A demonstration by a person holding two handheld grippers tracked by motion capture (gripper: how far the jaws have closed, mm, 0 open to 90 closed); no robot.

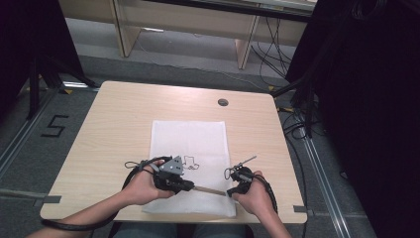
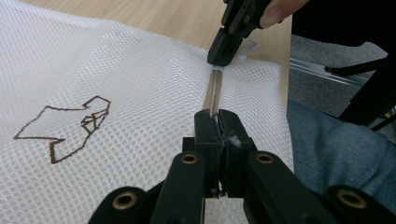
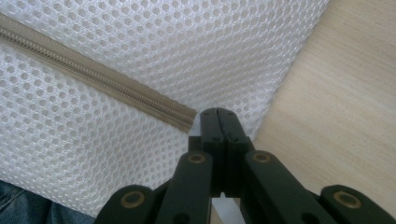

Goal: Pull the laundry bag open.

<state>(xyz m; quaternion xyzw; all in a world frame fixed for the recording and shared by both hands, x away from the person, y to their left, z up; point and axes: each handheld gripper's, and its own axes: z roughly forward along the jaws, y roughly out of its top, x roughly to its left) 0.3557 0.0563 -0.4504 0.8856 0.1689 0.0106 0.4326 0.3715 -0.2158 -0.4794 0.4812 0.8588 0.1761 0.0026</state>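
Note:
A white mesh bag (image 1: 188, 139) lies flat on the wooden table (image 1: 114, 119), with a brown outline stitched on it (image 2: 70, 126). A beige zipper (image 1: 210, 190) runs along its near edge. My left gripper (image 2: 217, 116) is shut on the zipper, and what sits between its pads is hidden. My right gripper (image 3: 219, 112) is shut just past the zipper's end (image 3: 184, 119), with a white tab (image 3: 224, 201) of the bag between its jaws. The two grippers face each other along the zipper, the left gripper (image 1: 190, 186) at its left end and the right gripper (image 1: 230, 191) at its right.
A round cable hole (image 1: 223, 102) sits near the table's far edge. The bag's near edge lies close to the table's front edge, over the person's jeans (image 2: 336, 149). Cables (image 1: 297, 124) and dark stands crowd the floor on the right.

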